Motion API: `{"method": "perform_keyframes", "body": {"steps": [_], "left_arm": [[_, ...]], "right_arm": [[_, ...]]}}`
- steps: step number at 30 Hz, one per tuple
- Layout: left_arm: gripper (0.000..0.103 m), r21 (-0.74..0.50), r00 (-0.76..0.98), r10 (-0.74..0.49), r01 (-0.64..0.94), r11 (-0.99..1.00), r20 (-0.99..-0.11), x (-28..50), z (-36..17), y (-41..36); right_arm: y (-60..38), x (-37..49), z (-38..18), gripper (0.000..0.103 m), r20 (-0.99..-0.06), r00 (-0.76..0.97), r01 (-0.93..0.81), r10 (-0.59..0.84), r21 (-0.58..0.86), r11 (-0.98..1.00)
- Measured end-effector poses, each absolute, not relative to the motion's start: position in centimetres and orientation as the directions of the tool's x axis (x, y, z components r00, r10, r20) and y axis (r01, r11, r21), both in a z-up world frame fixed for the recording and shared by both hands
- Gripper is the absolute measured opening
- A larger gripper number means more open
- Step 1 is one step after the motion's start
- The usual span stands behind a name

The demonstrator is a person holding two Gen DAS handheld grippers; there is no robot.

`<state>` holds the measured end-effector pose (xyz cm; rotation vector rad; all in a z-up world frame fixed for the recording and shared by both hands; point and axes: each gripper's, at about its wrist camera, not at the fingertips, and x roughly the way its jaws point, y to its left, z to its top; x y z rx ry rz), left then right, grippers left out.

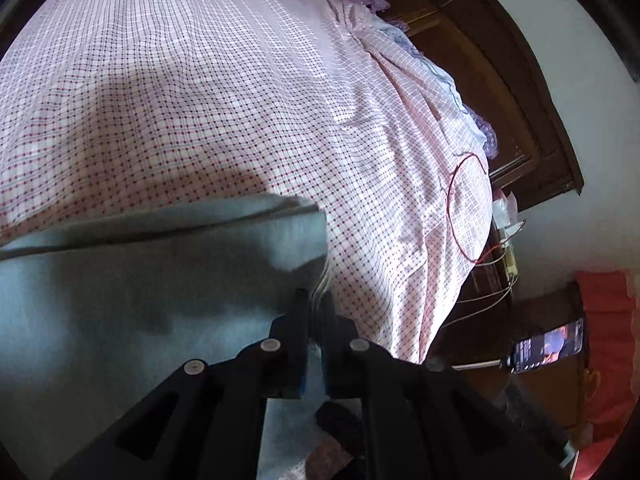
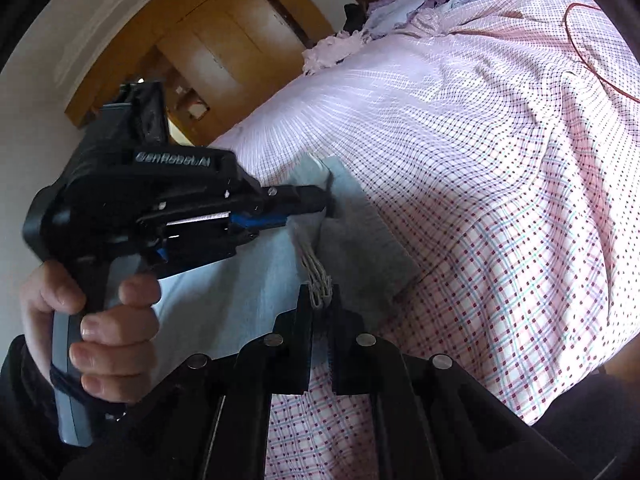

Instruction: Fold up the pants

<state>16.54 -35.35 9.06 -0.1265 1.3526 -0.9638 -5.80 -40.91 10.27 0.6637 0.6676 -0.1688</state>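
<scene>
The light grey-blue pants (image 1: 160, 272) lie on a pink checked bedsheet (image 1: 200, 100), partly lifted. My left gripper (image 1: 316, 298) is shut on the pants' edge, where the ribbed hem shows between its fingers. In the right wrist view, my right gripper (image 2: 320, 294) is shut on the ribbed hem of the pants (image 2: 260, 272). The left gripper (image 2: 320, 200) also shows there, held in a hand, pinching the same cloth edge just beyond my right gripper. The pants hang between the two grippers above the sheet (image 2: 480, 200).
A red cord (image 1: 456, 216) loops on the sheet near the bed's right edge. A dark wooden headboard (image 1: 500, 92), frilled pillows (image 1: 472, 92), a lit phone (image 1: 548, 344) and a wooden door (image 2: 224, 40) surround the bed.
</scene>
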Motion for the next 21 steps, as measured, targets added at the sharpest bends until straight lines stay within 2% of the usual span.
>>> {"method": "perform_keyframes", "body": {"steps": [1, 2, 3, 4, 5, 6, 9, 14, 18, 21], "left_arm": [[0.008, -0.604, -0.097, -0.652, 0.495, 0.624, -0.752, 16.8, 9.0, -35.4], [0.012, -0.627, -0.111, -0.667, 0.481, 0.613, -0.737, 17.1, 9.0, -35.5], [0.015, -0.655, -0.127, -0.689, 0.472, 0.59, -0.713, 17.4, 9.1, -35.5], [0.027, -0.692, -0.15, -0.72, 0.463, 0.554, -0.677, 17.5, 9.4, -35.4], [0.038, -0.732, -0.17, -0.757, 0.454, 0.508, -0.631, 17.5, 9.8, -35.0], [0.041, -0.755, -0.176, -0.785, 0.457, 0.47, -0.594, 17.4, 10.4, -34.5], [0.044, -0.733, -0.133, -0.826, 0.553, 0.397, -0.548, 16.3, 13.1, -31.5], [0.044, -0.588, 0.014, -0.788, 0.658, 0.471, -0.615, 13.9, 15.2, -24.4], [0.044, -0.42, 0.19, -0.687, 0.669, 0.614, -0.702, 12.3, 14.4, -18.3], [0.041, -0.353, 0.267, -0.634, 0.647, 0.676, -0.726, 11.1, 12.6, -15.0]], "right_arm": [[-41.1, -5.6, 10.2, 0.0, -0.626, 0.779, 0.36, 0.046, 0.505, 0.785], [-41.5, -5.2, 10.1, 0.006, -0.63, 0.776, 0.372, 0.029, 0.494, 0.786], [-41.6, -5.2, 10.1, 0.018, -0.637, 0.771, 0.384, 0.015, 0.483, 0.787], [-41.6, -5.3, 10.2, 0.026, -0.645, 0.764, 0.403, -0.007, 0.469, 0.786], [-41.7, -5.5, 10.4, 0.04, -0.645, 0.764, 0.418, -0.029, 0.46, 0.783], [-41.9, -5.8, 10.7, 0.048, -0.633, 0.773, 0.428, -0.05, 0.461, 0.777], [-42.6, -6.9, 11.7, 0.05, -0.58, 0.81, 0.425, -0.085, 0.481, 0.766], [-42.9, -6.5, 11.9, 0.05, -0.56, 0.826, 0.401, -0.065, 0.503, 0.766], [-42.0, -4.8, 12.0, 0.05, -0.604, 0.793, 0.4, -0.075, 0.424, 0.813], [-42.2, -3.1, 10.8, 0.05, -0.696, 0.698, 0.485, -0.166, 0.289, 0.825]]}}
